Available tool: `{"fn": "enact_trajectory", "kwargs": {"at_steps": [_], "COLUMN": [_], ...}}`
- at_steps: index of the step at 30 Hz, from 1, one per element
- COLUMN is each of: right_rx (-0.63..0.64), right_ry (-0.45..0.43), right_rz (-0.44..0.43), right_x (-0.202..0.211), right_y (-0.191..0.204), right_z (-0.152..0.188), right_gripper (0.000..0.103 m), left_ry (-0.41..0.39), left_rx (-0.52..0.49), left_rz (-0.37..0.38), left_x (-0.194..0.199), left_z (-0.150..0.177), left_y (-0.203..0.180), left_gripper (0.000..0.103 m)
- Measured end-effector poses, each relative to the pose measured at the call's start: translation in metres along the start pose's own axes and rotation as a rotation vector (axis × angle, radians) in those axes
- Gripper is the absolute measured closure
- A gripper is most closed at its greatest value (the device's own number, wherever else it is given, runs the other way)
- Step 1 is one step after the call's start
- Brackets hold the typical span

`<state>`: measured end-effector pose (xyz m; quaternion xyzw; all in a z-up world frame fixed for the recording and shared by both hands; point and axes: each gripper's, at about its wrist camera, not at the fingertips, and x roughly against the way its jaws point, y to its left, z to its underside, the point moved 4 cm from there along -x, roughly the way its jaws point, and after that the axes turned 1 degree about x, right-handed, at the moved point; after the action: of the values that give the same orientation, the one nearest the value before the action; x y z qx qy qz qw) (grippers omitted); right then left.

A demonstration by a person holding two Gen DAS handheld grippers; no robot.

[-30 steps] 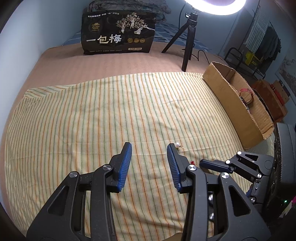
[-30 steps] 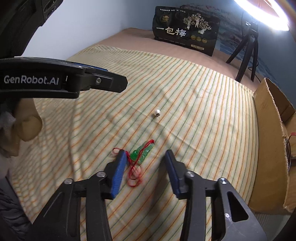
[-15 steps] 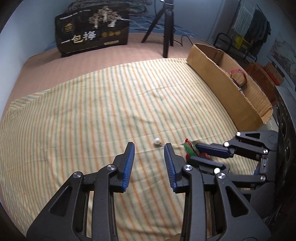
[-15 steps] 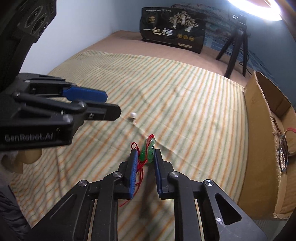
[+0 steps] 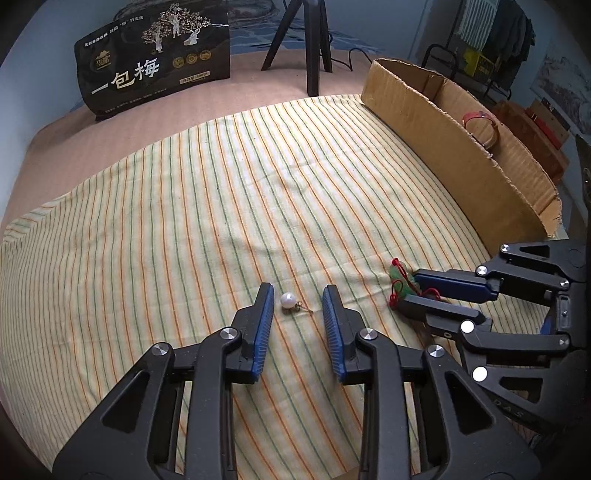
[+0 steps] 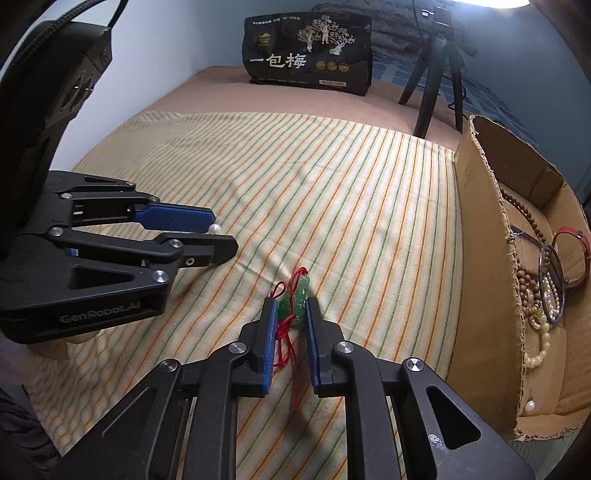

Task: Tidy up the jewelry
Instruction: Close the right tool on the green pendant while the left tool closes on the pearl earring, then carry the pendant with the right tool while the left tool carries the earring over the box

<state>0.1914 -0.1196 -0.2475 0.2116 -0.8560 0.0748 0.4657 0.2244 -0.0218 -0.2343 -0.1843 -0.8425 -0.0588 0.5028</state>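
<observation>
While the left gripper (image 5: 298,291) closes its jaws around a small white pearl earring (image 5: 287,300) lying untouched between them, the right gripper (image 6: 290,308) pinches a green jade pendant on red cord (image 6: 299,295) against the striped cloth (image 5: 184,221).

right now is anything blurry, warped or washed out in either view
Left wrist view: sharp, the pearl crisp on the striped cloth, whose stripes bow from fisheye. Right wrist view: also sharp, the green pendant clear; the ring light blows out white at the top edge.

Glossy pearl earring (image 5: 287,300) on matt striped woven cloth (image 5: 184,221); rough, torn-edged corrugated cardboard box (image 5: 461,166).
</observation>
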Motion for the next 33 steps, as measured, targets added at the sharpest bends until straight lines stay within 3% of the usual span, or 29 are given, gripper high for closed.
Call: {"fn": "enact_trajectory", "kwargs": {"at_steps": [7,33], "right_rx": [-0.012,-0.027], "right_ry": [0.000,-0.064], "right_rz": [-0.009,-0.022], "right_x": [0.000,0.019], "right_y": [-0.001,-0.005], "right_z": [0.000,-0.004], "right_gripper": [0.092,0.099], "left_ry": [-0.002,-0.065], "left_rx": [-0.013,0.045], "left_rz": [-0.006,-0.029], "left_x": [-0.002,0.034], "left_z": [0.000,0.004], "left_y": [-0.001,0.017], "left_gripper": [0.093,0.094]}}
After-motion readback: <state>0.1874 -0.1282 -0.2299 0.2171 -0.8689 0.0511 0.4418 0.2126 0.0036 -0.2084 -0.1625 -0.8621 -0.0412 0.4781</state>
